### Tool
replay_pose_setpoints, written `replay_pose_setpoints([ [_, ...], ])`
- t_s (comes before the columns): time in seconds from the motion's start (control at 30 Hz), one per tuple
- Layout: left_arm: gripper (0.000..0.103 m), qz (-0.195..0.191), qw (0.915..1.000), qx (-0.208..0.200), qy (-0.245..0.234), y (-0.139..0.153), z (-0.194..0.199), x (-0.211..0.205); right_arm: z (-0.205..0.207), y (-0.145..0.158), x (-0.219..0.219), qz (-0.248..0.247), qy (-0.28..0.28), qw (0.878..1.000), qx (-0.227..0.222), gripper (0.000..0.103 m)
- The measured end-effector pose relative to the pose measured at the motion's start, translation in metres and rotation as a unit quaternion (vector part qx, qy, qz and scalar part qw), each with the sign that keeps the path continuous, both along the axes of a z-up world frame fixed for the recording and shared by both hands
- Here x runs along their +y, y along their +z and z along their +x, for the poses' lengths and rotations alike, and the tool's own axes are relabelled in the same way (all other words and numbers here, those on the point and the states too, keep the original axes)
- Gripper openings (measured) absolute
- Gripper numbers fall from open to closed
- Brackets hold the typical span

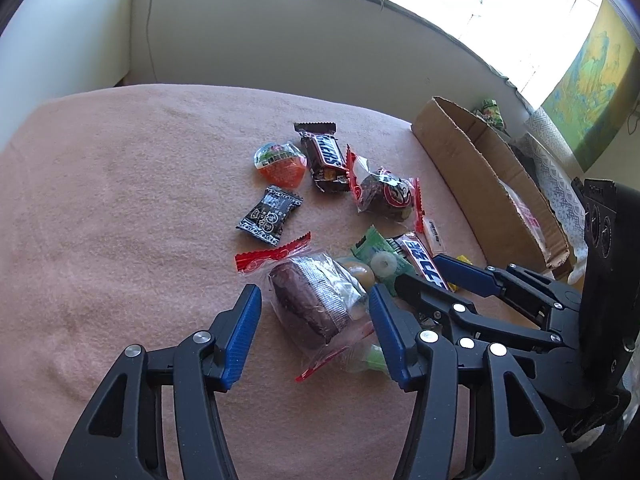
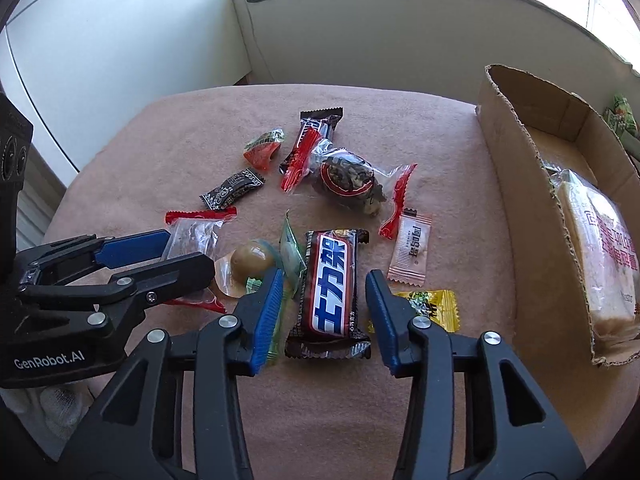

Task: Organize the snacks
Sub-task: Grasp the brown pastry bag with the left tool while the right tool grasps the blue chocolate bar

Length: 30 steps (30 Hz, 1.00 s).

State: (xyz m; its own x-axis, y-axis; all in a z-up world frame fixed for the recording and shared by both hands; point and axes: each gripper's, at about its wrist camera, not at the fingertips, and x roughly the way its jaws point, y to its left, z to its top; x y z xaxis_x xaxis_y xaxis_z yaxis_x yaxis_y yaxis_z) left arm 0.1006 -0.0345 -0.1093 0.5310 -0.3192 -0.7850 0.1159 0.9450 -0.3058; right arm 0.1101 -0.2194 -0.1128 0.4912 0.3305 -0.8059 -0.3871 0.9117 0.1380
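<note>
Several wrapped snacks lie on a pink cloth point(image 1: 120, 200). My left gripper point(image 1: 316, 304) is open, its fingers on either side of a brown cake in a clear red-edged wrapper point(image 1: 308, 300). My right gripper point(image 2: 324, 288) is open, its fingers on either side of a brown and blue chocolate bar point(image 2: 330, 292). The left gripper also shows in the right wrist view point(image 2: 176, 256), and the right gripper in the left wrist view point(image 1: 428, 276). A cardboard box point(image 2: 516, 184) at the right holds a wrapped bread point(image 2: 600, 252).
Farther back lie a Snickers bar point(image 1: 324, 156), a bagged dark snack point(image 1: 380, 192), an orange egg-shaped pack point(image 1: 280, 164) and a small black candy point(image 1: 268, 216). A white sachet point(image 2: 410, 250) and a yellow candy point(image 2: 432, 306) lie by the right gripper. A wall and window sill stand behind.
</note>
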Motion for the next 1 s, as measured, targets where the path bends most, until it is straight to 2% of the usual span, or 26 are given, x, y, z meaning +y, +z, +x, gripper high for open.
replay_pose_setpoints([
  [0.3,0.055,-0.010,0.9999,0.004,0.000,-0.008,0.005,0.003,0.007,-0.009,0.001,-0.010,0.002,1.000,0.005,0.035],
  [0.43,0.048,-0.010,0.9999,0.001,-0.003,-0.009,0.005,0.001,0.006,-0.009,-0.002,-0.008,0.001,1.000,0.005,0.031],
  [0.5,0.042,-0.011,0.9999,-0.002,-0.005,-0.008,0.004,0.000,0.005,-0.009,-0.003,-0.005,0.000,1.000,0.006,0.030],
  [0.7,0.035,-0.013,0.9999,-0.009,-0.005,-0.007,0.003,0.000,0.001,-0.008,-0.006,-0.001,-0.004,1.000,0.005,0.030],
  [0.9,0.034,-0.017,0.9998,-0.011,-0.002,-0.005,0.000,0.004,-0.004,-0.002,-0.014,0.009,-0.012,1.000,0.001,0.030],
  [1.0,0.034,-0.019,0.9998,-0.009,0.000,-0.005,0.000,0.005,-0.005,-0.004,-0.013,-0.004,-0.007,1.000,0.004,0.030],
])
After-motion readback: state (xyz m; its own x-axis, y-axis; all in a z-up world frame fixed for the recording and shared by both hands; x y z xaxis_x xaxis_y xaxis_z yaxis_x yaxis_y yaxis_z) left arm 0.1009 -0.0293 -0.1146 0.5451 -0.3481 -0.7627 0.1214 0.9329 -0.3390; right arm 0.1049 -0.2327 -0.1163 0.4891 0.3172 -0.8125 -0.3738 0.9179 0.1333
